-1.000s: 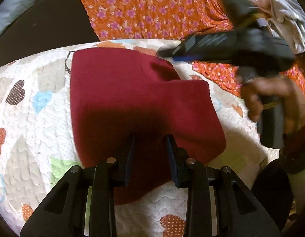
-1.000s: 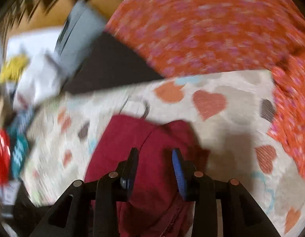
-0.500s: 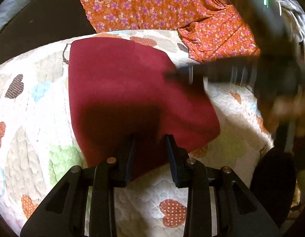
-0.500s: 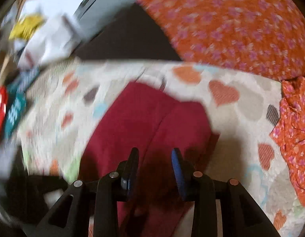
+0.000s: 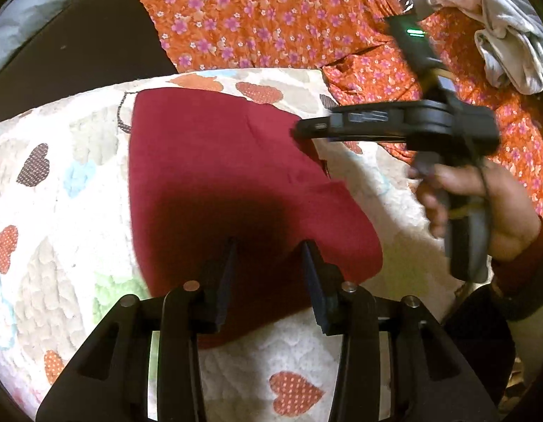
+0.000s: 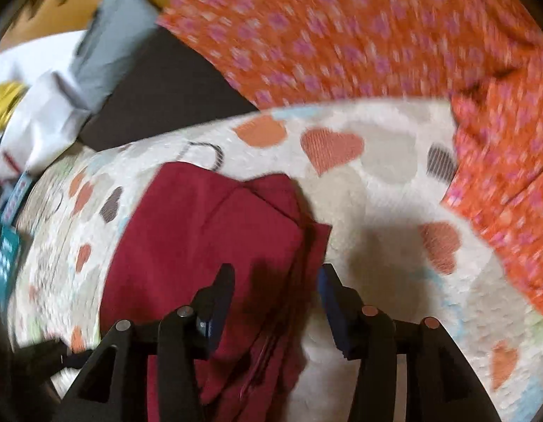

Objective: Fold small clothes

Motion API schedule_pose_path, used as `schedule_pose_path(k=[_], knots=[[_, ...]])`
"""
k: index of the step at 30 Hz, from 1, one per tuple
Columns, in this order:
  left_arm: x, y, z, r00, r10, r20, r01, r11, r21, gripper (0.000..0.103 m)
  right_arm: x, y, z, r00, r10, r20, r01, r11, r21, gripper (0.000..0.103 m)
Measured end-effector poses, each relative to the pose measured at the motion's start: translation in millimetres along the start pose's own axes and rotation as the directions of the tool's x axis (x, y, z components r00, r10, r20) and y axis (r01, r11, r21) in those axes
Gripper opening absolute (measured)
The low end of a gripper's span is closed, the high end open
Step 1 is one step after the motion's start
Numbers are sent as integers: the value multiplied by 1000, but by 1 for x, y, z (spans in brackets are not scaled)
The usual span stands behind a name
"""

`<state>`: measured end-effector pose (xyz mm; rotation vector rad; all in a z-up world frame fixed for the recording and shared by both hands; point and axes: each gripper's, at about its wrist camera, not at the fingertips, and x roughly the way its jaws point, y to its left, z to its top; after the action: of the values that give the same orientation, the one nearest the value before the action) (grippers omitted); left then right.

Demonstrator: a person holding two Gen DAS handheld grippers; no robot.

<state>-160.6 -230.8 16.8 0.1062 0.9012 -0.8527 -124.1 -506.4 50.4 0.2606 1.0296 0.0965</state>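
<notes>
Dark red folded cloth garment (image 5: 215, 183) lies flat on white quilted blanket with coloured hearts (image 5: 53, 232), the landmark. Left gripper (image 5: 267, 260) hovers over garment's near edge, jaws spread and opening, cloth below them, pads not pressing it. Orange floral fabric (image 5: 257, 17) bunched beyond blanket's far edge. Right gripper (image 6: 276, 286) over garment's right edge on blanket, jaws opening, apart, nothing pinched. Person's hand (image 5: 482, 207) clutches its handle over blanket's right side. Pale grey crumpled clothes (image 5: 496, 31) heaped beyond blanket's far right corner.
</notes>
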Motion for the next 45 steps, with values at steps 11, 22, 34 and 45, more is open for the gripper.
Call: schedule_pose_path(k=[11, 22, 34, 45], knots=[[26, -10, 7, 1000, -9, -21, 9, 1000, 23, 38, 35, 25, 34, 974, -192, 120, 217, 945, -247, 8], [15, -7, 3, 1000, 11, -20, -11, 1000, -8, 38, -11, 20, 21, 996, -54, 77, 62, 991, -116, 16], [-5, -10, -8, 991, 134, -8, -134, 991, 0, 38, 2, 36, -38, 999, -8, -42, 3, 993, -122, 17], [-14, 23, 2, 992, 122, 19, -119, 984, -136, 71, -21, 6, -43, 998, 56, 24, -57, 996, 65, 51]])
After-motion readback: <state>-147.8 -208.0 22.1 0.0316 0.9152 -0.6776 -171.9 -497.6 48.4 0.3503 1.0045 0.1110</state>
